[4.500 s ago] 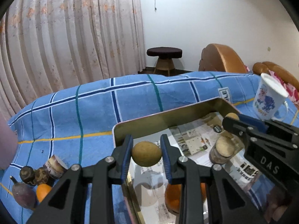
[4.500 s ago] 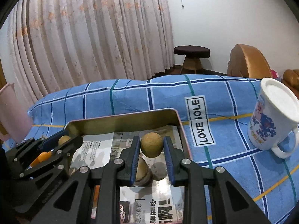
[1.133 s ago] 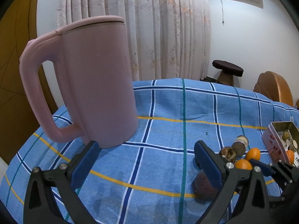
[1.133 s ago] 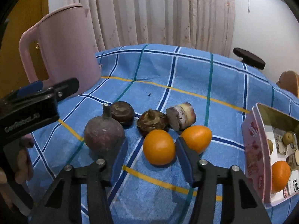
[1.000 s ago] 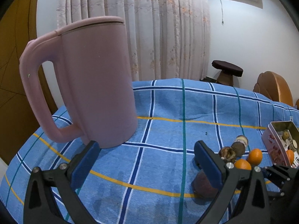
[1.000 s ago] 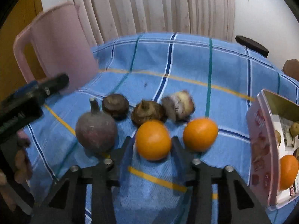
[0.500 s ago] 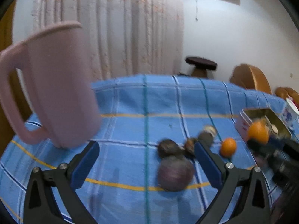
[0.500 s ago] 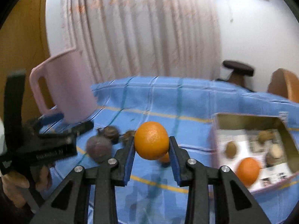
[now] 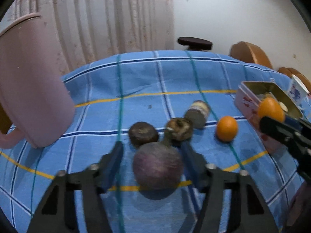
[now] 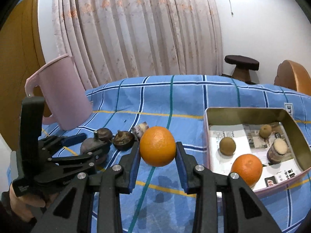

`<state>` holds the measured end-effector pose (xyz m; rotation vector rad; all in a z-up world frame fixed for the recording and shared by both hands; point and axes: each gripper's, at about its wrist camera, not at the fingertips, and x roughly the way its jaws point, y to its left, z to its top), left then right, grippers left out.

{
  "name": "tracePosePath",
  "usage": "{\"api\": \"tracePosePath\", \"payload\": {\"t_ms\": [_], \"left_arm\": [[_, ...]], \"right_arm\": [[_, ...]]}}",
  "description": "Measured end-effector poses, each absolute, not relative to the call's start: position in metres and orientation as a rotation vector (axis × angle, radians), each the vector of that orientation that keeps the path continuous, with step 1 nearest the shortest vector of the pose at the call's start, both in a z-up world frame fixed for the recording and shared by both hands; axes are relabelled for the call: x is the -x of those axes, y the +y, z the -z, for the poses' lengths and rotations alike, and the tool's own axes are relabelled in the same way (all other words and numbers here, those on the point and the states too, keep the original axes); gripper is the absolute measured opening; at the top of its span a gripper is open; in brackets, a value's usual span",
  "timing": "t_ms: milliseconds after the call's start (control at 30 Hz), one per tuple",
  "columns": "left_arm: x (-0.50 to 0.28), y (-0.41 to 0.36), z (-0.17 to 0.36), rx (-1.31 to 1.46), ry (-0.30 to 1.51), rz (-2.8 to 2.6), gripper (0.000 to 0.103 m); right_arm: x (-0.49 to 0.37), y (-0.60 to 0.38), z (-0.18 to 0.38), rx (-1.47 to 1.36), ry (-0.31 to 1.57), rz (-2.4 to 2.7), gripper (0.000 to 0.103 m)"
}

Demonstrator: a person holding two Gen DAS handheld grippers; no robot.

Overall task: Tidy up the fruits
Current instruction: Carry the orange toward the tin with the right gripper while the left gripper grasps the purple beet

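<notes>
One pink jug stands far left of my right gripper, on the blue-checked table. Right of it sits the tin, already holding fruit. That gripper now pinches an orange lifted off the cloth — a second ago it only straddled it — so it goes tinward next. My left gripper hangs spread around the purple fruit, not yet closed.

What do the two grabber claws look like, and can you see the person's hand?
Each gripper is a black plastic frame with silver screws and two blue-padded fingers. The left gripper's body carries small white lettering, too blurred to read. A bare hand holds its handle.
</notes>
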<state>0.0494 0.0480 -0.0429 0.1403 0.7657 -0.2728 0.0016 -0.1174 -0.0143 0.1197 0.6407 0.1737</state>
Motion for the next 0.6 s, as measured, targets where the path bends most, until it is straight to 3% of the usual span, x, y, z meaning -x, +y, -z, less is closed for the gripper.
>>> {"api": "tracePosePath", "payload": {"t_ms": [500,533,567,600], "left_arm": [[-0.047,0.077,0.031,0.023,0.696,0.249,0.051],[-0.046,0.080,0.029,0.039,0.675,0.239,0.050],[-0.044,0.082,0.026,0.050,0.646,0.231,0.039],[-0.041,0.083,0.022,0.058,0.607,0.227,0.034]], "right_arm": [[0.010,-0.125,-0.001,-0.115,0.567,-0.149,0.037],[0.012,-0.126,-0.004,-0.109,0.557,-0.145,0.037],[0.013,-0.127,-0.006,-0.103,0.548,-0.142,0.037],[0.015,-0.129,-0.008,-0.092,0.538,-0.137,0.037]]}}
